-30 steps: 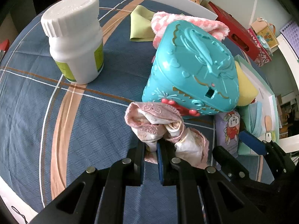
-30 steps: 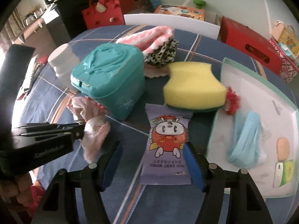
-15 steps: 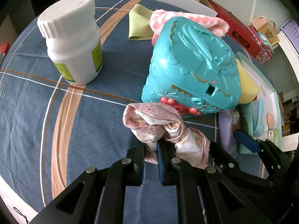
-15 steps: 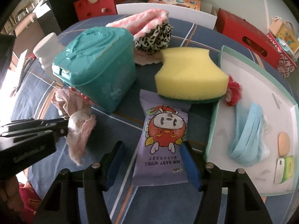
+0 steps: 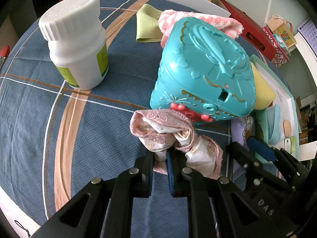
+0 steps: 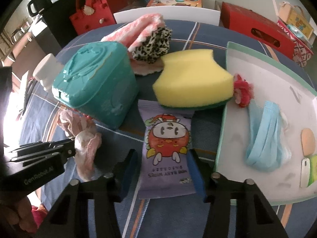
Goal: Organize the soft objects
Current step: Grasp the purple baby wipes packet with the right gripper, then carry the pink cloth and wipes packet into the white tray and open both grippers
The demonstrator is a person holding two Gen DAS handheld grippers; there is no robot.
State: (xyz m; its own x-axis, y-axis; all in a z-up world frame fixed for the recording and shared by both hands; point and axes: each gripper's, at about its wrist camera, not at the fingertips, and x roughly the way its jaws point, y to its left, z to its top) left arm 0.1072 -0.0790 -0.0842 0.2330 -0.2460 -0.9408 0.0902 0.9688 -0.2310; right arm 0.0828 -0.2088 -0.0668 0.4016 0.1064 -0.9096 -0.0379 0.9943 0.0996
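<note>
Two obstacles: teal box [image 5: 204,69], white bottle [image 5: 77,41].

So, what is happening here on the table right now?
A person is sorting soft things with two handheld grippers. The left gripper is shut on a crumpled pink cloth, held next to the teal plastic box. The right gripper is open, its jaws on either side of a purple pack of baby wipes that lies flat on the tablecloth. A blue face mask lies in the white tray, and a yellow sponge lies beside the tray.
</note>
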